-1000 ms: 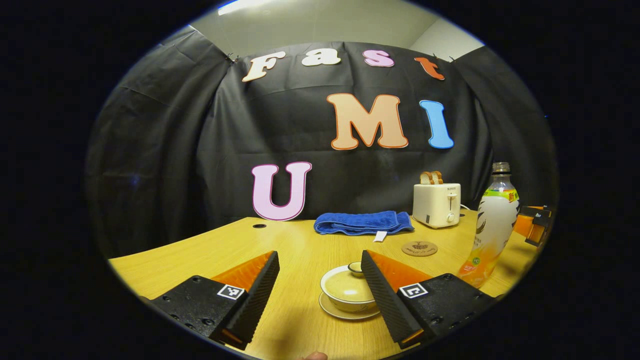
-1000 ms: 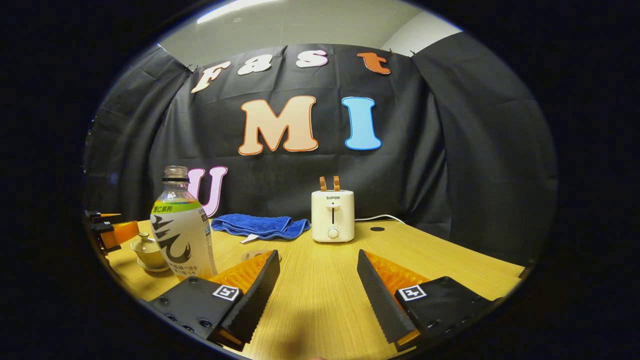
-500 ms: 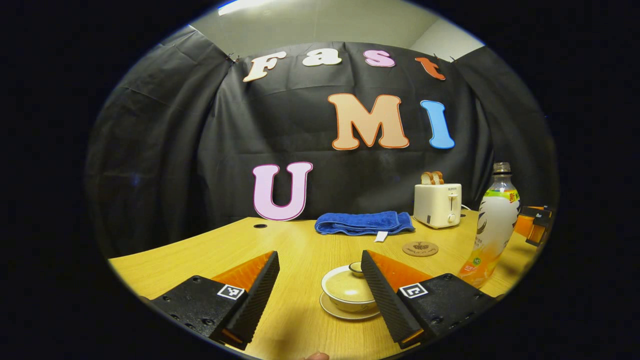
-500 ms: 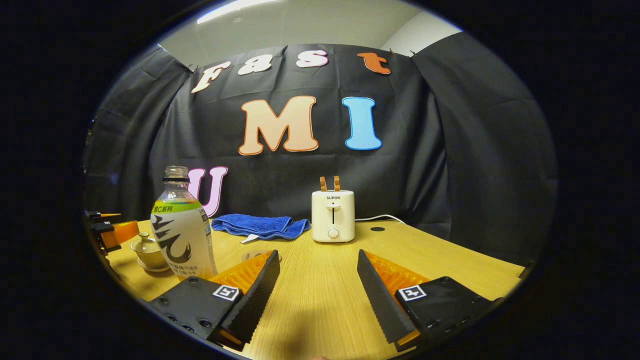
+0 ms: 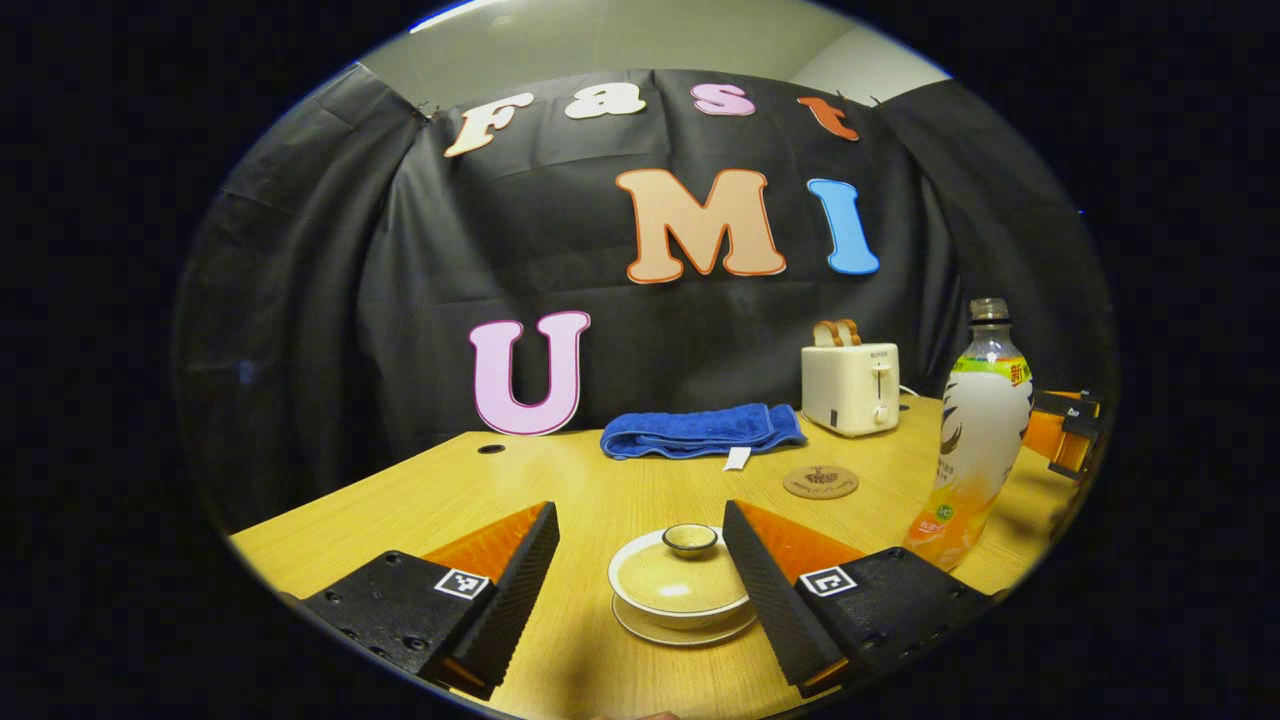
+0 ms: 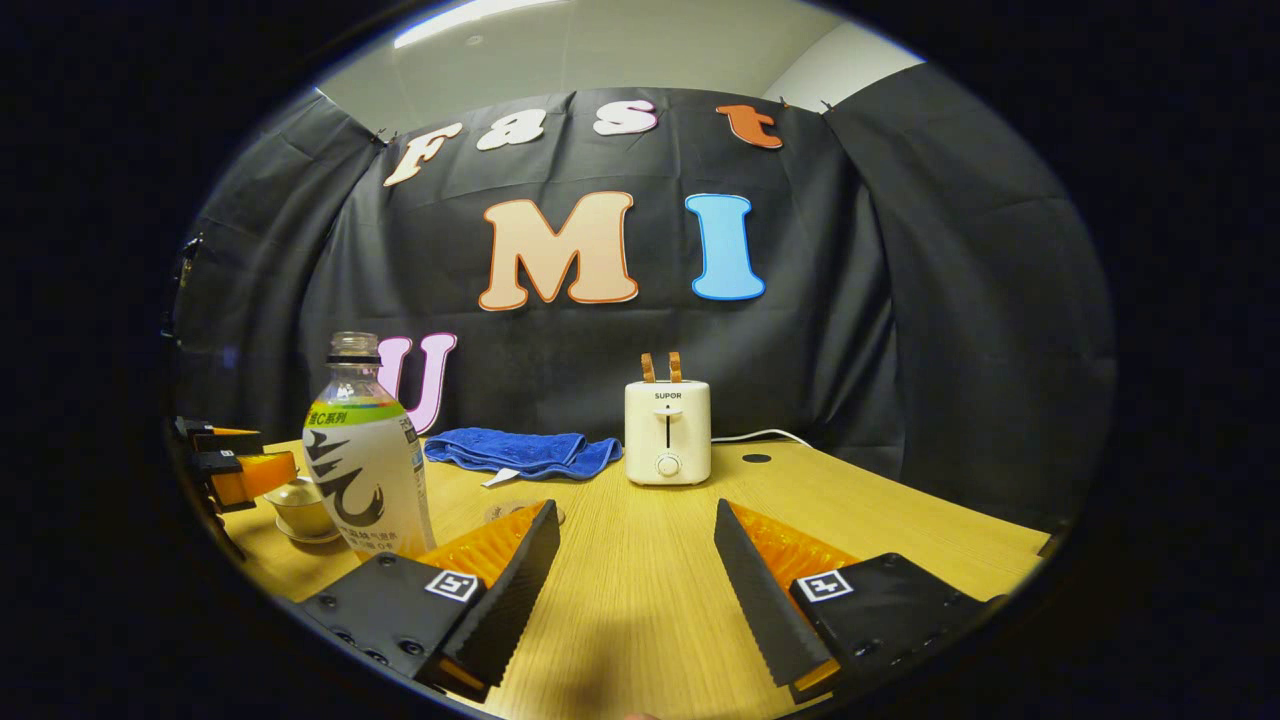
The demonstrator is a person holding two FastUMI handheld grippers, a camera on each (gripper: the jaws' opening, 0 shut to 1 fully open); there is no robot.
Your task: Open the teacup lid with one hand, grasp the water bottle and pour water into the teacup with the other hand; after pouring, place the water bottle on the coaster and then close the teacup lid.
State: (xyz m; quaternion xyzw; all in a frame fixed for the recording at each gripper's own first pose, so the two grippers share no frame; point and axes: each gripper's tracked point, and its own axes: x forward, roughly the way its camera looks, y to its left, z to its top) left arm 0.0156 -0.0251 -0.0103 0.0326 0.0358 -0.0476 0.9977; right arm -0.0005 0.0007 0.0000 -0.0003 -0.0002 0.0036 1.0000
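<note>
The left tongs [image 5: 640, 570] stand open on either side of the lidded teacup [image 5: 681, 585], touching nothing, its saucer on the worktop [image 5: 560, 480]. The right tongs [image 6: 632, 575] gape wide over bare wood. The water bottle [image 6: 366, 460] stands upright just left of them, its label too small to read. Behind, the toaster [image 6: 667, 432] reads SUPOR, beside a blue towel [image 6: 520, 452]; the coaster [image 5: 820, 481] lies near the bottle.

Left gripper [image 5: 640, 570] jaws apart around lidded teacup [image 5: 680, 580]
</note>
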